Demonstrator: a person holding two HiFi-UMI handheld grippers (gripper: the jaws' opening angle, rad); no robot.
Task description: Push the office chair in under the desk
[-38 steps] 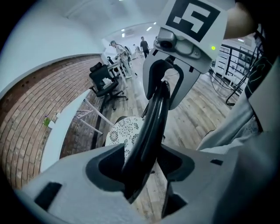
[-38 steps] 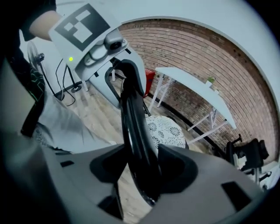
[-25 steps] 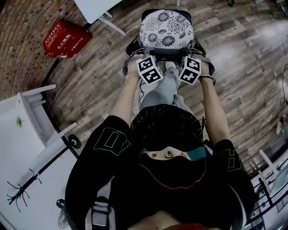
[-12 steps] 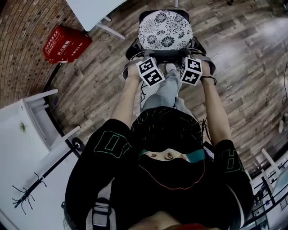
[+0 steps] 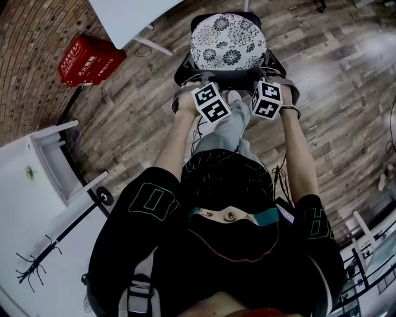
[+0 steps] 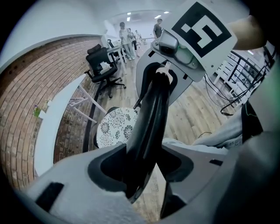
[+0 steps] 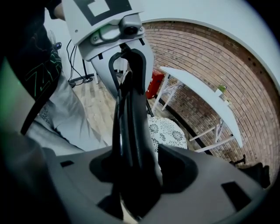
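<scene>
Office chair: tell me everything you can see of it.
The office chair has a black frame and a seat cushion patterned in black-and-white flowers. It stands upright on the wood-plank floor, near the white desk, not under it. The left tongs and right tongs straddle its black backrest rim. A gap shows beside the rim in the left pair, and the right pair's jaws have just been opening.
</scene>
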